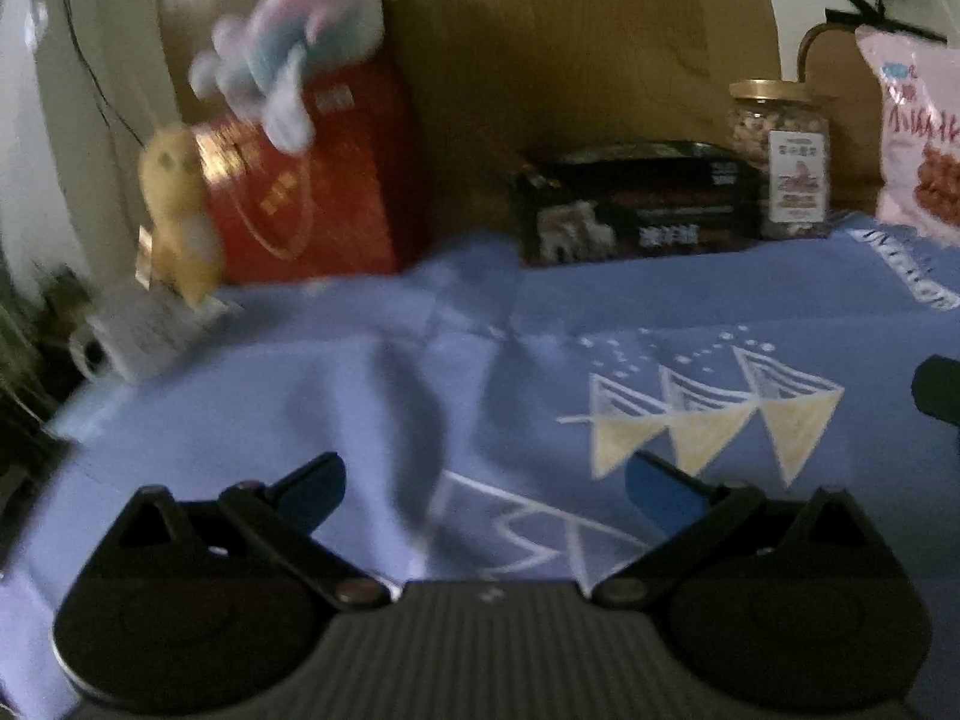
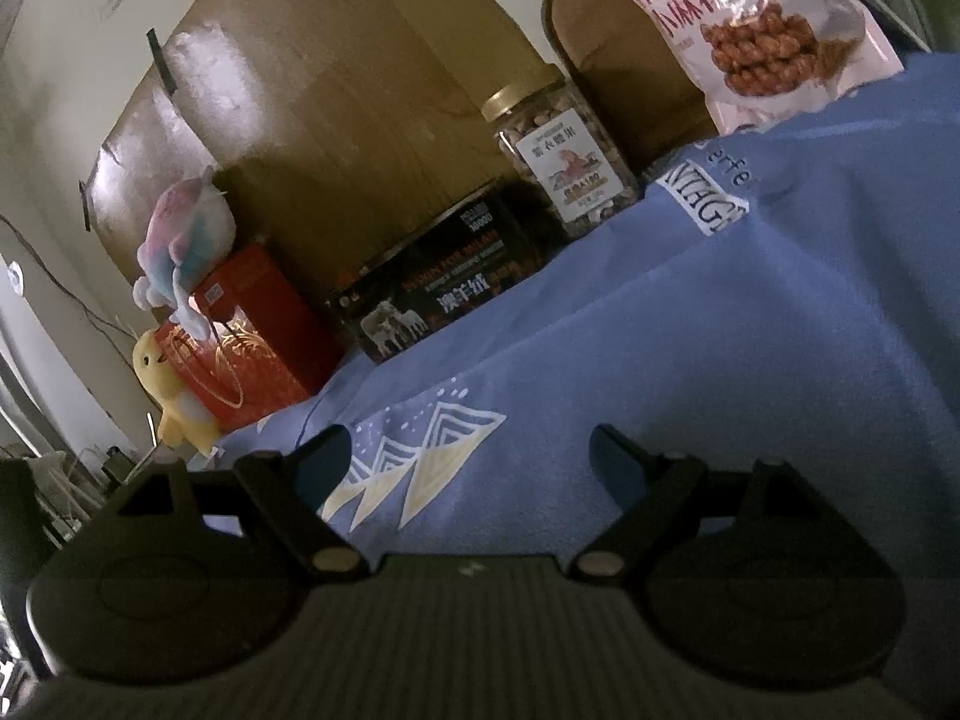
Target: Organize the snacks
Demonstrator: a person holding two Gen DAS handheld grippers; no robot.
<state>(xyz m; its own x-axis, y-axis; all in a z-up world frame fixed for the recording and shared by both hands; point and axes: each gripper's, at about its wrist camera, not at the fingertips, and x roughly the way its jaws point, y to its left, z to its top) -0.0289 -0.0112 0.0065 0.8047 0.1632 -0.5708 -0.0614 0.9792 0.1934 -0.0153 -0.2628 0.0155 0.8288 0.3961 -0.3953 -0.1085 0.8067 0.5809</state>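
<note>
Pink printed snack bag [image 2: 744, 30] propped upright at far right of blue patterned cloth [image 2: 750, 330], beside gold-lidded glass nut jar [image 2: 564, 162], then flat black box [image 2: 432, 294], red gift box [image 2: 240, 342]. Left gripper [image 1: 485, 489] spread wide, empty, above cloth. Right gripper [image 2: 471, 459] likewise wide, empty.

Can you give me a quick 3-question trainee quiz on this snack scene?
1. True or false: the left gripper holds the glass jar.
2. What stands right of the jar? A) pink snack bag B) red box C) yellow plush
3. Fill in: the black box lies between the red box and the ____.

Key: 1 false, both the left gripper's and the right gripper's jaws stand open and empty above the blue cloth; 2 A; 3 jar.
</note>
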